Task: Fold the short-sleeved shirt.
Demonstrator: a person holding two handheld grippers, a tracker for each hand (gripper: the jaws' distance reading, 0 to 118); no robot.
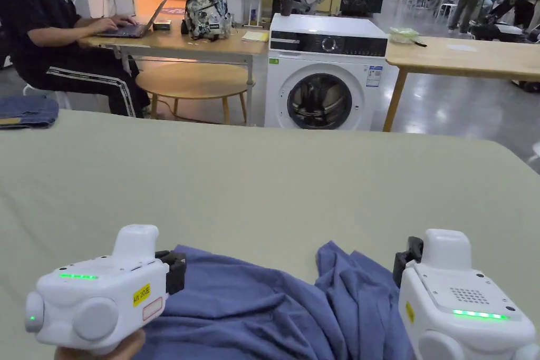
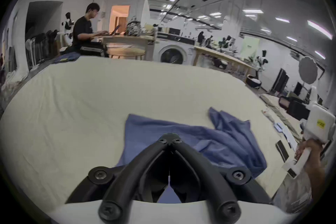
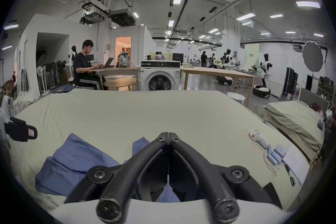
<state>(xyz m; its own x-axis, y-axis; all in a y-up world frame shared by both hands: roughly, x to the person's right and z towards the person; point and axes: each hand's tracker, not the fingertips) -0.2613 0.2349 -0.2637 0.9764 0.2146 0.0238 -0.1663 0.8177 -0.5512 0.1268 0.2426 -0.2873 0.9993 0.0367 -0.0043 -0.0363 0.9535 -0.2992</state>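
A blue short-sleeved shirt (image 1: 263, 308) lies crumpled on the pale green sheet (image 1: 263, 182), close to its near edge. One part sticks up in a peak (image 2: 218, 118) on its right side. My left gripper (image 1: 175, 270) hovers over the shirt's left part, its jaws shut tip to tip (image 2: 170, 138) with nothing clamped between them. At the shirt's right edge my right gripper (image 1: 407, 262) is also shut and empty (image 3: 168, 136), with blue cloth (image 3: 76, 160) showing below and to its left. Each gripper is held by a hand.
Folded jeans (image 1: 26, 112) sit at the sheet's far left corner. A white handheld device (image 3: 258, 138), several small cylinders and a paper sheet (image 3: 294, 160) lie on the right side. Beyond the far edge stand a washing machine (image 1: 321, 71), wooden tables and a seated person at a laptop (image 1: 47, 18).
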